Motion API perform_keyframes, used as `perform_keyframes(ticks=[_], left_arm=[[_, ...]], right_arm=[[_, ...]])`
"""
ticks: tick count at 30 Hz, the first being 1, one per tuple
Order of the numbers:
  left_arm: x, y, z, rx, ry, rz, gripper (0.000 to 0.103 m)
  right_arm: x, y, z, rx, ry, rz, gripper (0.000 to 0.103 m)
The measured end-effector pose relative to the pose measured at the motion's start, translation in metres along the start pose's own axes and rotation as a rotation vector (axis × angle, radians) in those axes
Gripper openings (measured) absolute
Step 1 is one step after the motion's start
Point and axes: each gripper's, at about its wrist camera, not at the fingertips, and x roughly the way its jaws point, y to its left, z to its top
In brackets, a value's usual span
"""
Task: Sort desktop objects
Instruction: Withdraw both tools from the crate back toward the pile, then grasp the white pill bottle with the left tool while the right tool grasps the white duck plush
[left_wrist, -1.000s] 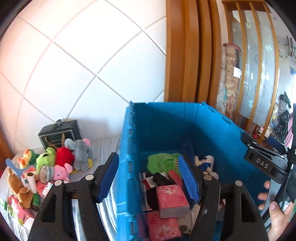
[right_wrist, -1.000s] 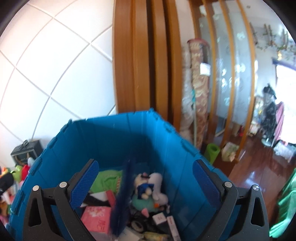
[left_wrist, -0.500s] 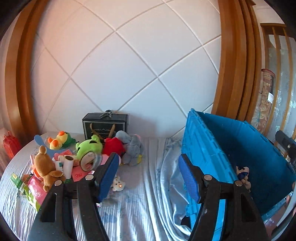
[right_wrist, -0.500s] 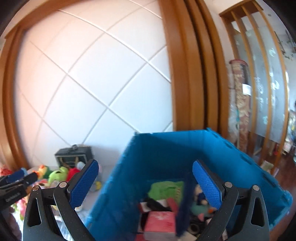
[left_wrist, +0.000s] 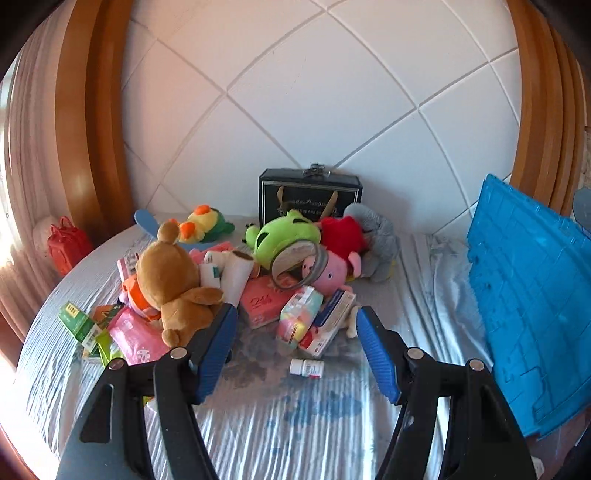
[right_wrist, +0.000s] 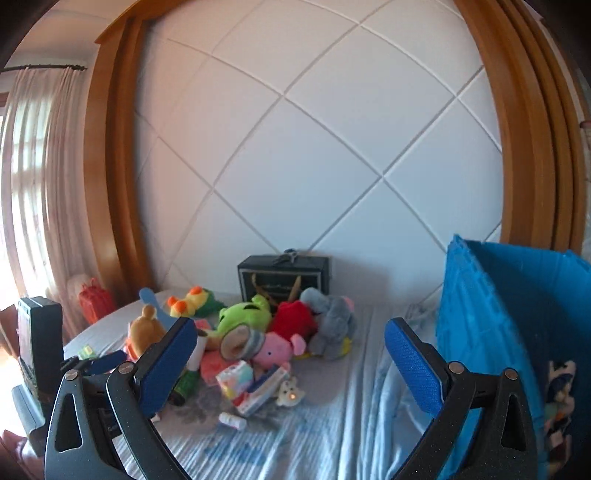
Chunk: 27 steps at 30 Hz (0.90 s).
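Both tongs are standing spread with nothing between their blue pads: the left tongs (left_wrist: 297, 345) are hanging over the striped cloth of the table (left_wrist: 280, 424), just short of the toy heap (left_wrist: 258, 266), and the right tongs (right_wrist: 290, 363) are pointing at the same heap from a little farther back. Nearest the heap's front edge, a small white pill bottle (left_wrist: 306, 368) is lying on its side on bare cloth. Within the heap, a brown plush bear (left_wrist: 171, 284) is slumping on its left side, a green frog plush (left_wrist: 282, 232) and a pink pig plush (left_wrist: 330, 269) are sitting at its middle, and pink tissue packs (left_wrist: 264, 301) are lying underneath. Behind the heap a black gift box (left_wrist: 310, 197) is standing against the wall. Right of the heap, well apart, a blue crate (right_wrist: 491, 332) is standing, with what look like toys blurred inside.
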Motion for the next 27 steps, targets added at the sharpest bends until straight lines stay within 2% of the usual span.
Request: perform_keyframes(ticks=[5, 11, 17, 24, 26, 27], left_arm=[[0.052, 0.017, -0.037, -0.056, 0.109, -0.033, 0.066], [0.113, 0.004, -0.071, -0.015, 0.223, -0.054, 0.066], [0.167, -0.01, -0.085, 0.015, 0.32, -0.083, 0.066], [0.213, -0.008, -0.094, 0.008, 0.398, -0.092, 0.066], [0.22, -0.008, -0.095, 0.009, 0.401, -0.103, 0.066], [0.221, -0.008, -0.095, 0.012, 0.384, -0.1, 0.062]], right_arm=[[0.049, 0.001, -0.038, 0.02, 0.103, -0.002, 0.103], [0.097, -0.012, -0.085, 0.033, 0.247, -0.033, 0.103], [0.139, -0.036, -0.121, 0.071, 0.376, -0.056, 0.103], [0.187, -0.048, -0.158, 0.085, 0.52, -0.063, 0.103], [0.198, -0.047, -0.163, 0.079, 0.54, -0.054, 0.103], [0.204, -0.046, -0.164, 0.076, 0.543, -0.043, 0.103]])
